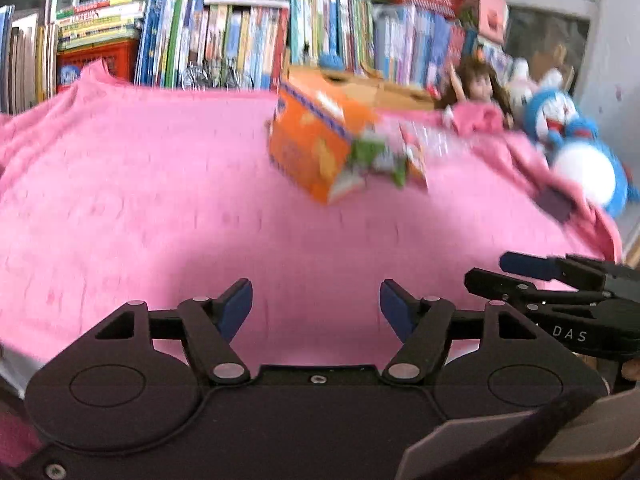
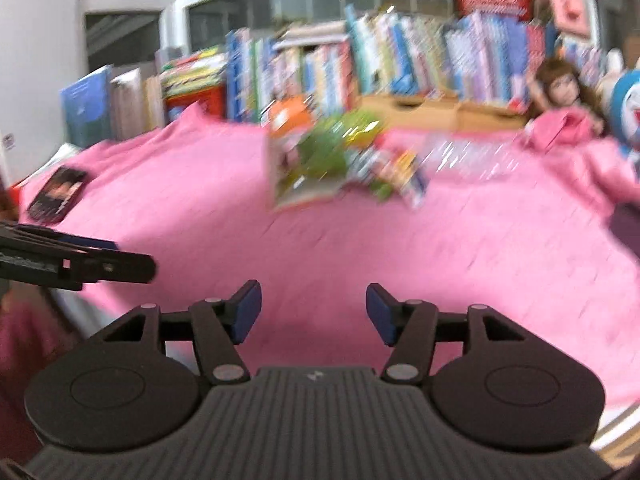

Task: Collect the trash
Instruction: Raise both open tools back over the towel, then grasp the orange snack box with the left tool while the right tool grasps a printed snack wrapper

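Observation:
An orange carton (image 1: 312, 148) lies on its side on the pink cloth (image 1: 140, 200), its mouth stuffed with green and colourful wrappers (image 1: 384, 156). In the right wrist view the same carton (image 2: 288, 120) and the wrappers (image 2: 352, 156) spill beside a clear plastic wrapper (image 2: 468, 156). My left gripper (image 1: 316, 306) hovers open over the cloth well short of the carton, nothing between its blue pads. My right gripper (image 2: 314, 310) is open too and holds nothing. Each gripper shows at the edge of the other's view: right gripper (image 1: 532, 270), left gripper (image 2: 120, 260).
A row of books (image 1: 260, 36) lines the back of the table. A doll (image 1: 476, 88) and a blue and white plush toy (image 1: 576, 152) sit at the back right. A dark card-like object (image 2: 58, 194) lies on the cloth at left. Both views are motion-blurred.

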Demonstrator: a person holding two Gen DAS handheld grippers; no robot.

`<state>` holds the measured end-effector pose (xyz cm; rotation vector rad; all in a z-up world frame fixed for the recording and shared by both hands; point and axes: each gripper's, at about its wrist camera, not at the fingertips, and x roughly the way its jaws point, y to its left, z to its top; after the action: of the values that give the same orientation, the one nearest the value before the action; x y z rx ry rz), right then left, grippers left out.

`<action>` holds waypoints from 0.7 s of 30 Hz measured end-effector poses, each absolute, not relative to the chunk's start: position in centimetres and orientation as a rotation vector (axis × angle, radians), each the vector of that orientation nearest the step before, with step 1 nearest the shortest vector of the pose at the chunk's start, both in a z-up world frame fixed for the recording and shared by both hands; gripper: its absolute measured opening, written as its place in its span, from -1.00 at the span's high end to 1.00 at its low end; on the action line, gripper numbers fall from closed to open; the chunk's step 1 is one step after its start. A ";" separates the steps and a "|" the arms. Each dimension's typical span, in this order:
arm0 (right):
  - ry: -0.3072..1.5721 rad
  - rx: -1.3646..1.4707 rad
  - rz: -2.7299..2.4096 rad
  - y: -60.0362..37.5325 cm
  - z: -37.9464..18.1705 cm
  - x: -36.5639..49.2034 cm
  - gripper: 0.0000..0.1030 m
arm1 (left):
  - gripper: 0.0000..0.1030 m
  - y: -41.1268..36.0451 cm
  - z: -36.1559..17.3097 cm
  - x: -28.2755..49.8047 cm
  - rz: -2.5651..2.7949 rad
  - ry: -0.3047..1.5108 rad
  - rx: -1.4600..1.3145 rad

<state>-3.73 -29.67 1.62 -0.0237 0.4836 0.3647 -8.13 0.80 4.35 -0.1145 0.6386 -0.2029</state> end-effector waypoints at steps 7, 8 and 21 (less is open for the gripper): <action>0.438 -0.045 0.242 -30.9 1.9 3.7 -0.55 | -0.59 -0.8 5.7 -0.5 -0.164 0.510 -0.187; 0.439 -0.065 0.234 -30.7 1.9 4.4 -0.55 | -0.59 -1.5 5.5 0.7 -0.148 0.507 -0.166; 0.500 -0.175 0.326 -28.2 1.4 13.7 -0.57 | 0.00 -4.3 3.1 8.3 -0.038 0.479 -0.158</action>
<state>13.68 -28.22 1.39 -0.1749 0.4999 0.3263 8.26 -4.26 3.10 -0.1584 0.4791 -0.0381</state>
